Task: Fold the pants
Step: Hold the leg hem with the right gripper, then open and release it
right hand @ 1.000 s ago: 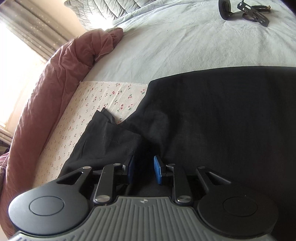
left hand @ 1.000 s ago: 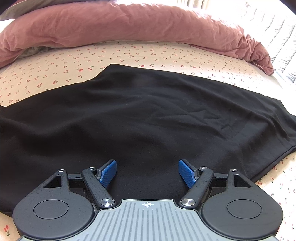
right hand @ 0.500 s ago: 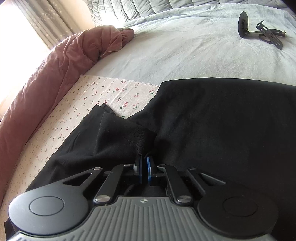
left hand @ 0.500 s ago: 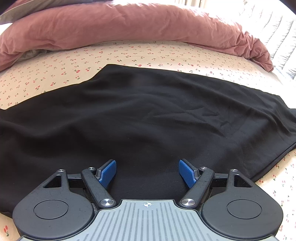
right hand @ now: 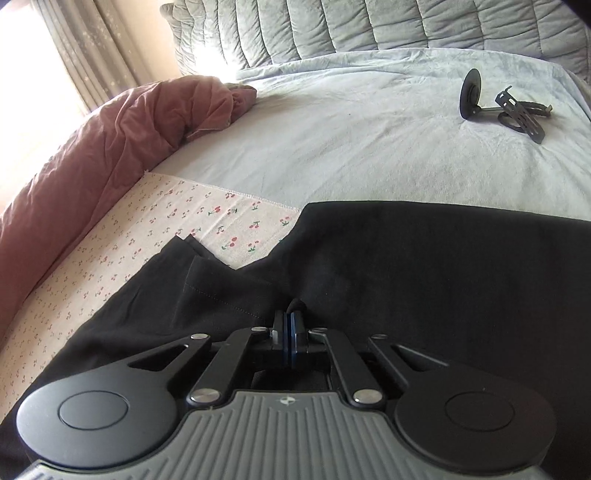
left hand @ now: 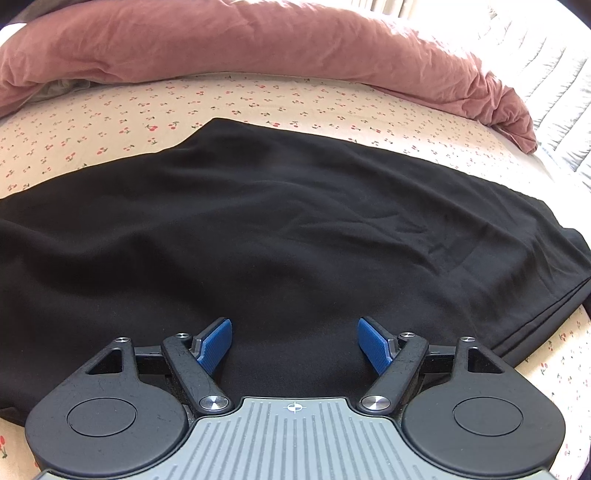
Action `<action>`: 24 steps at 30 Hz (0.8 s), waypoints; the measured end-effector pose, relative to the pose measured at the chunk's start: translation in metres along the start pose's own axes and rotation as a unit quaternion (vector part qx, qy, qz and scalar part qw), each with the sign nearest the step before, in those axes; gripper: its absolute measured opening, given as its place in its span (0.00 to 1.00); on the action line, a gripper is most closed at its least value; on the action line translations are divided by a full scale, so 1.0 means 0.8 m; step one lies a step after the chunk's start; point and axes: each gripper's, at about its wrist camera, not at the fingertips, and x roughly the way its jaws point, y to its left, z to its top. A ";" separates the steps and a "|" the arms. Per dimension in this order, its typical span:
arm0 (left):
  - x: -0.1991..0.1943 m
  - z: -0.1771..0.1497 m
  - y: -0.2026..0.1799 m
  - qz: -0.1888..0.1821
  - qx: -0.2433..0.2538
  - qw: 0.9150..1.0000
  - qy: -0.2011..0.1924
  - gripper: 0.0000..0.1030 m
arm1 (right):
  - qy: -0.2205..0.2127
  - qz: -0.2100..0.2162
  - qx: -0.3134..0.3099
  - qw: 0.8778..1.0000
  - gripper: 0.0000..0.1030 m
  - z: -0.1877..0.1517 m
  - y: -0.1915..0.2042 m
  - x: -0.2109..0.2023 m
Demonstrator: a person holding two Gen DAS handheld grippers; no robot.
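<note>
Black pants (left hand: 280, 221) lie spread across the bed, filling most of the left wrist view. My left gripper (left hand: 294, 341) hovers over the near part of the fabric, open wide, its blue pads (left hand: 218, 341) apart with nothing pinched. In the right wrist view the same black pants (right hand: 424, 273) cover the lower right, with a hemmed corner (right hand: 192, 251) folded at the left. My right gripper (right hand: 289, 325) is shut on a small bunch of the black cloth that pokes up between the pads.
A cherry-print sheet (left hand: 110, 125) lies under the pants. A rolled pink duvet (left hand: 258, 40) runs along the far side, also the pink duvet (right hand: 110, 147). A pale grey blanket (right hand: 351, 129) carries a black metal stand (right hand: 498, 107). A quilted headboard (right hand: 369, 29) stands behind.
The right gripper's pads have come together on a fold of the pants, and its view has tilted up toward the headboard. The left gripper has stayed open in place.
</note>
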 end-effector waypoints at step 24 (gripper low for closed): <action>-0.002 0.001 0.007 -0.015 -0.013 1.000 0.009 0.76 | 0.014 0.044 0.053 0.998 0.34 0.004 -0.009 0.014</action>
